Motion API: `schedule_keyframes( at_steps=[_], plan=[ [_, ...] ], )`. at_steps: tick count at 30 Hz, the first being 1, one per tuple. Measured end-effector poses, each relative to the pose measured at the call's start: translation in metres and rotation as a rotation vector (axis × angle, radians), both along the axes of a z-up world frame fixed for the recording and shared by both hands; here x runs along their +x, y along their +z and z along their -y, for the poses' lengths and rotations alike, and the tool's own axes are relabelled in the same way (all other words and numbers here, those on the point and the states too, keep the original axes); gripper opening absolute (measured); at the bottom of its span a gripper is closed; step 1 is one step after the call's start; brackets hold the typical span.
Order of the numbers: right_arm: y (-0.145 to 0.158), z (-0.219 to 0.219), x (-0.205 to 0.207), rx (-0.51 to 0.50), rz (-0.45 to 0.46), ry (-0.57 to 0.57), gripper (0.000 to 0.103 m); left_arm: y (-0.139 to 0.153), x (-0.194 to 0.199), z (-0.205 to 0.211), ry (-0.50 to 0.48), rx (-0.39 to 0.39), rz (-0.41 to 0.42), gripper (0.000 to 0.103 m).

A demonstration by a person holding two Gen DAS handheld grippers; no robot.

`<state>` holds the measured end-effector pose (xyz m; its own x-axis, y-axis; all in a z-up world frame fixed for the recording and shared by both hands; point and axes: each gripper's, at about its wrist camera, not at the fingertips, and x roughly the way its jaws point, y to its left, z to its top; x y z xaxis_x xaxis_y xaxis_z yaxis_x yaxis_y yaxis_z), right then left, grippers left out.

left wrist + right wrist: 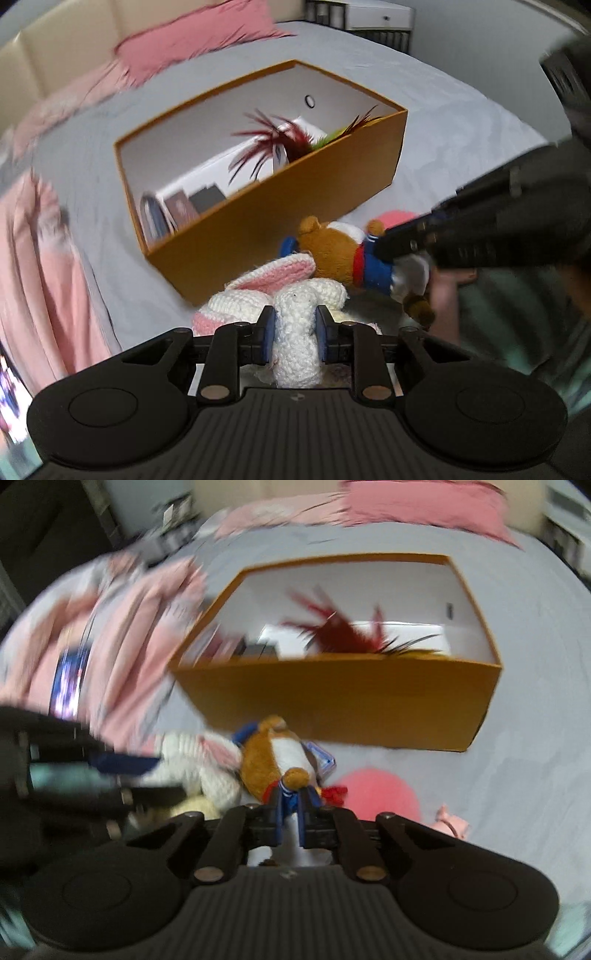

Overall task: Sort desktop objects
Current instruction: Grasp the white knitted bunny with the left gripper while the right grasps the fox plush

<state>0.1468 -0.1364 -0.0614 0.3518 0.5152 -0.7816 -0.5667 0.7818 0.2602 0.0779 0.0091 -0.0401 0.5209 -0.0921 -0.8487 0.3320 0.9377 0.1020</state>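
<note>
My left gripper (295,328) is shut on a white and pink crocheted bunny (295,314), held above the grey bed. My right gripper (291,812) is shut on a brown teddy bear (273,760) in a blue and red outfit, gripping it at the clothed arm. The bear (332,254) and the right gripper (406,243) show to the right in the left wrist view. The bunny (199,764) and the left gripper (122,768) show at the left in the right wrist view. An open orange box (280,221) stands just beyond both toys; it shows in the right wrist view too (351,701).
The box holds dark red feathers (273,144), small books (181,210) and a white slab. A pink round cushion (373,794) and a small pink toy (452,821) lie on the sheet at the right. Pink bedding (44,277) and a pillow (195,40) border the bed.
</note>
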Motion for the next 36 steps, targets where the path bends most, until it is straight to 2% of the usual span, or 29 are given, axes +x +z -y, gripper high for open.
schedule_keyframes(
  at_steps=[2, 6, 8, 11, 14, 15, 16, 19, 22, 24, 29, 32, 36],
  plan=[
    [-0.007, -0.005, 0.007, 0.023, -0.050, -0.042, 0.001, -0.008, 0.008, -0.003, -0.014, 0.018, -0.022, 0.026],
    [-0.021, -0.011, 0.010, 0.039, -0.130, -0.047, 0.002, -0.029, 0.019, -0.006, -0.012, 0.041, -0.103, 0.027],
    [-0.026, -0.013, 0.010, 0.034, -0.163, -0.021, 0.005, -0.038, 0.020, -0.009, -0.007, 0.034, -0.148, 0.029],
    [-0.030, -0.014, 0.005, 0.018, -0.172, 0.023, 0.007, -0.037, 0.021, -0.017, 0.017, -0.005, -0.163, 0.032],
    [-0.031, -0.012, 0.004, 0.020, -0.168, 0.048, 0.010, -0.036, 0.023, -0.025, 0.066, -0.030, -0.193, 0.041],
    [-0.029, -0.009, 0.003, 0.029, -0.169, 0.052, 0.011, -0.035, 0.022, -0.027, 0.088, -0.034, -0.192, 0.049],
    [-0.026, -0.006, 0.004, 0.040, -0.164, 0.055, 0.013, -0.032, 0.022, -0.030, 0.116, -0.045, -0.191, 0.053],
    [-0.017, 0.003, 0.005, 0.059, -0.130, 0.055, 0.023, -0.026, 0.020, -0.052, 0.276, -0.155, -0.246, 0.053],
    [-0.016, 0.004, 0.009, 0.017, -0.086, 0.066, 0.024, -0.025, 0.015, -0.079, 0.450, -0.318, -0.304, 0.053],
    [-0.019, 0.001, 0.011, -0.002, -0.074, 0.078, 0.024, -0.024, 0.016, -0.086, 0.500, -0.364, -0.295, 0.053],
    [-0.024, -0.009, 0.006, 0.013, -0.088, 0.157, 0.026, -0.033, 0.032, -0.082, 0.557, -0.357, -0.329, 0.053],
    [-0.027, -0.017, -0.007, -0.022, -0.060, 0.217, 0.031, -0.035, 0.034, -0.074, 0.560, -0.355, -0.337, 0.053],
    [-0.041, -0.029, -0.013, -0.068, -0.059, 0.253, 0.034, -0.046, 0.044, -0.067, 0.587, -0.329, -0.361, 0.059]
  ],
)
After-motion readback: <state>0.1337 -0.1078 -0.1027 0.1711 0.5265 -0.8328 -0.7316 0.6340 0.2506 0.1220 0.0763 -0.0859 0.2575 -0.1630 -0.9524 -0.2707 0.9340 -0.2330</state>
